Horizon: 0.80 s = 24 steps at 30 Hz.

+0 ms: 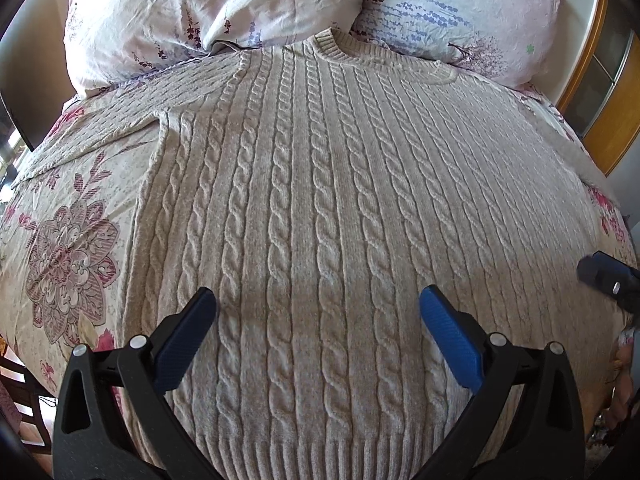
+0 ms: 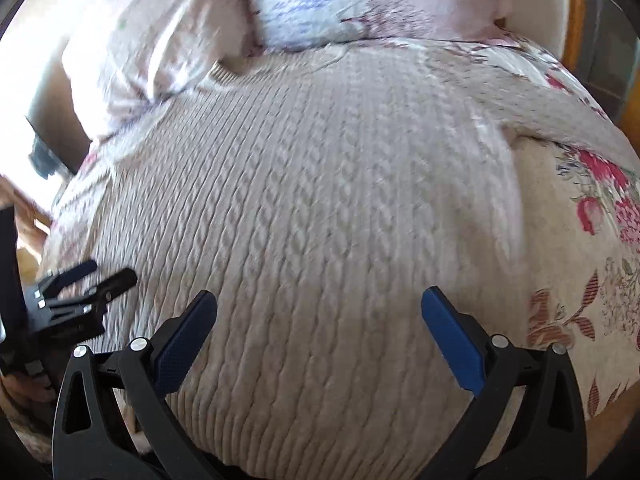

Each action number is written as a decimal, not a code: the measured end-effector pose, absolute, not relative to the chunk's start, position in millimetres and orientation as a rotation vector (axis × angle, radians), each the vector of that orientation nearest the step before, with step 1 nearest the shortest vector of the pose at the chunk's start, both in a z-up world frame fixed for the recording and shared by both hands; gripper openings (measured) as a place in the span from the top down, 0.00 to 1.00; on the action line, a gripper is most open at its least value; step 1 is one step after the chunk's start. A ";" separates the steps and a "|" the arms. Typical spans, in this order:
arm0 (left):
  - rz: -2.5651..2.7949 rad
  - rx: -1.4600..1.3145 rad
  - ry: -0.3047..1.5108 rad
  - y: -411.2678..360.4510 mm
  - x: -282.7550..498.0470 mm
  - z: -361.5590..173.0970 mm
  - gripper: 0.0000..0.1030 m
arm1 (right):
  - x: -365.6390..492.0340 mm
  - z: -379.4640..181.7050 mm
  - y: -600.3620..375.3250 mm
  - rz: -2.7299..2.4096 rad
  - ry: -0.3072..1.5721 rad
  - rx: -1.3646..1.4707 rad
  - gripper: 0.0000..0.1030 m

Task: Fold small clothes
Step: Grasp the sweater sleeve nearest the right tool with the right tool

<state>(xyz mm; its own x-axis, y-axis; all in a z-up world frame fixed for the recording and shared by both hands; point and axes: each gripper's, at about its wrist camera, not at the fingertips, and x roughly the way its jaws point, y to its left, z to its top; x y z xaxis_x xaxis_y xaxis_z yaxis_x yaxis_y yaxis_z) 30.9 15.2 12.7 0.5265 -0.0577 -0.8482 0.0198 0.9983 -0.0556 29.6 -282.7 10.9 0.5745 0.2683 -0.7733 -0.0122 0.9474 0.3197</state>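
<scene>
A cream cable-knit sweater (image 1: 312, 200) lies flat on the bed, neckline toward the pillows and ribbed hem nearest me. Its left sleeve (image 1: 120, 120) stretches out to the side. My left gripper (image 1: 318, 300) hovers wide open above the lower middle of the sweater, holding nothing. In the right wrist view, which is blurred, the same sweater (image 2: 320, 208) fills the frame, its right sleeve (image 2: 568, 120) spread outward. My right gripper (image 2: 319, 300) is wide open over the lower part, empty. The left gripper (image 2: 80, 292) shows at the left edge; the right gripper's tip (image 1: 608, 276) shows at the far right.
The bed carries a floral quilt (image 1: 68, 252) with pink flowers. Two floral pillows (image 1: 192, 12) (image 1: 460, 12) lie beyond the neckline. A wooden-framed cabinet (image 1: 604, 80) stands at the right. A dark chair (image 1: 20, 396) sits at the lower left edge.
</scene>
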 end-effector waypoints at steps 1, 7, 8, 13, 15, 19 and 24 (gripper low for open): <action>-0.054 -0.063 1.011 17.5 33.4 14.0 0.02 | 35.9 14.3 -306.5 0.125 0.929 0.366 0.01; -0.056 -0.131 0.990 20.5 44.4 15.4 0.02 | 57.9 16.4 -431.1 -0.068 0.818 0.768 0.03; -0.050 -0.127 0.987 19.7 45.5 15.5 0.02 | 59.9 14.3 -444.5 -0.080 0.797 0.825 0.05; -0.021 -0.129 0.987 18.9 51.3 14.9 0.02 | 82.2 -7.9 -495.6 -0.108 0.709 1.133 0.22; -0.010 -0.131 0.985 20.4 53.1 15.8 0.02 | 87.7 -17.9 -504.3 -0.140 0.698 1.193 0.32; 0.002 -0.140 0.966 24.5 53.3 19.7 0.02 | 93.6 -34.5 -513.9 -0.197 0.694 1.272 0.44; 0.011 -0.144 0.955 29.0 53.4 23.1 0.02 | 94.0 -37.9 -525.2 -0.251 0.648 1.291 0.52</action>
